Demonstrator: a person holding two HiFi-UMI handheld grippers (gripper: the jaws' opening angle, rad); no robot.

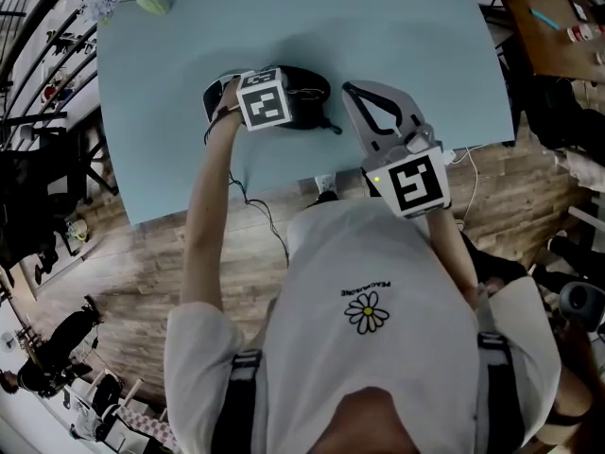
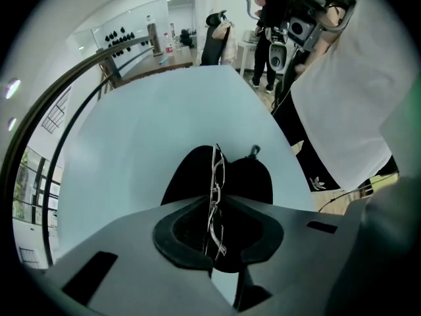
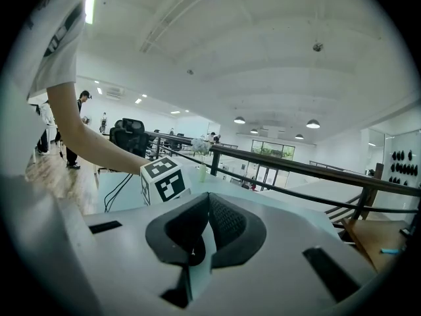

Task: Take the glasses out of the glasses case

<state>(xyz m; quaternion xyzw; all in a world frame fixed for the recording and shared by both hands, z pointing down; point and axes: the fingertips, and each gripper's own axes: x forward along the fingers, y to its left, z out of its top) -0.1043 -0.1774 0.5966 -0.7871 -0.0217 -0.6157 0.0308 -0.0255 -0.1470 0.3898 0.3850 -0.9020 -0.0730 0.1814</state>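
Under gripped glasses (image 2: 216,171), left gripper (image 2: 214,206) half hides case (image 2: 255,180)

Head camera looks steeply down from above onto the pale blue flat tabletop (image 1: 378,36). Left gripper view hangs close over that same tabletop (image 2: 131,143), facing down. Right gripper view skims nearly level across it, towards the dark railing (image 3: 296,167).

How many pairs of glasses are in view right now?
1. The glasses are pinched edge-on in the left hand-held gripper, over the black case. The jaws hide part of the case's inside, so I cannot rule out another pair there.
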